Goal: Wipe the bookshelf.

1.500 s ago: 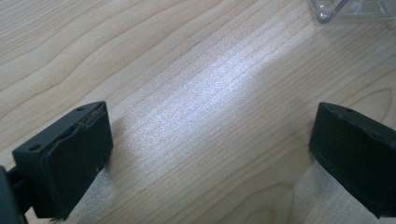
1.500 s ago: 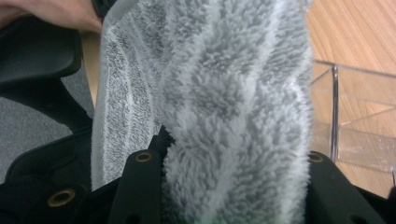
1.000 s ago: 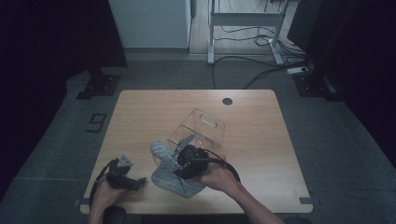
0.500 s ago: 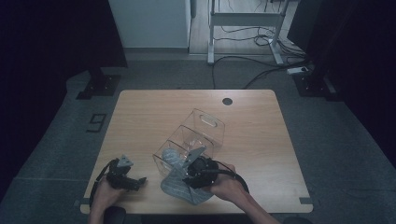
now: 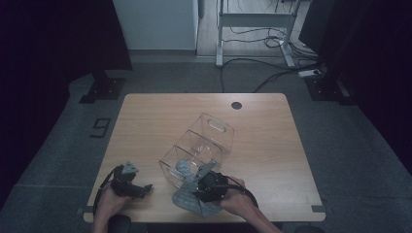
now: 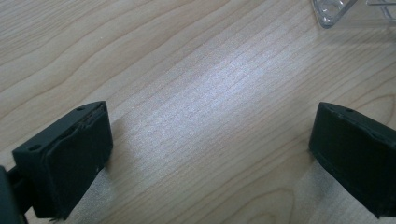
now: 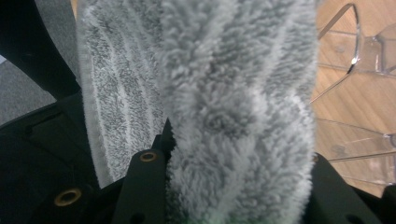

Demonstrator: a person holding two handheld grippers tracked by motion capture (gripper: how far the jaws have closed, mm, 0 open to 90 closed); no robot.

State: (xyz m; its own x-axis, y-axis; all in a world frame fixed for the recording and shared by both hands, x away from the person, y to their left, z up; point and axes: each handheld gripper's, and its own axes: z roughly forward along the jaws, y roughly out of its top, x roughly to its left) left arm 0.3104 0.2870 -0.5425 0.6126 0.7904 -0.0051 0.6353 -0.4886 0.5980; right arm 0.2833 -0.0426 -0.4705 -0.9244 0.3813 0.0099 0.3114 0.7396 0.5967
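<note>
The right gripper [image 5: 206,187] has its jaws closed on a grey towel [image 5: 192,196]. In the right gripper view the fluffy cloth [image 7: 224,93] stands up thick between the two black jaws and is pressed from both sides, with a flatter striped part of it hanging at the left. From the high view, this gripper is at the near edge of the table [image 5: 145,121], a little right of the middle, and the towel lies under and around it. One end of the towel goes into the mouth of a clear plastic bin [image 5: 199,145]; the other end spreads on the wood toward the person.

The clear plastic bin lies on its side, with its open end toward the gripper and its handle cutout on the far wall. In the right gripper view its transparent walls [image 7: 359,56] are just beside the towel.

The left gripper [image 5: 128,183] is well apart from this, near the left front corner of the table. Its jaws are wide apart and hold nothing; in the left gripper view only bare wood [image 6: 210,107] is between them. A corner of the bin [image 6: 331,9] is seen at the top.
</note>
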